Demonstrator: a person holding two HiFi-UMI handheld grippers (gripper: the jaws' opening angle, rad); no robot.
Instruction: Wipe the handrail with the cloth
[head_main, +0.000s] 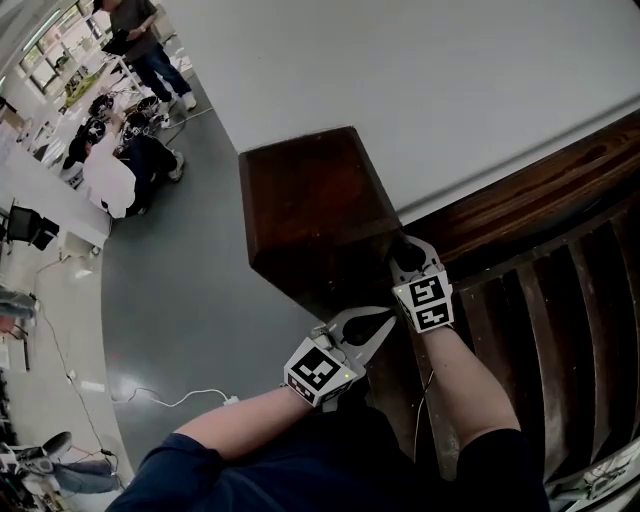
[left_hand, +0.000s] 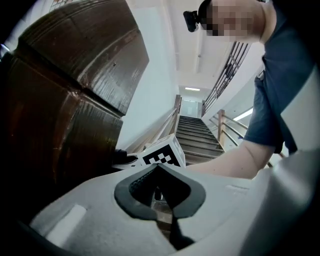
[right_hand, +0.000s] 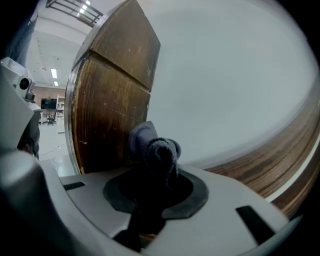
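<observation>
Our right tongs are clamped on the dark, nubbly cloth, which bunches between them against the square newel post, where the sloping handrail meets it. Our left tongs are closed on nothing, just beside the right pair. Post and rail are dark, glossy, grained wood. The pale wall runs close along the rail's far edge; open grey floor lies to the left.

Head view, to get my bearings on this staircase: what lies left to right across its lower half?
white cable on the floor → left gripper → right gripper clamping the cloth → balusters
</observation>
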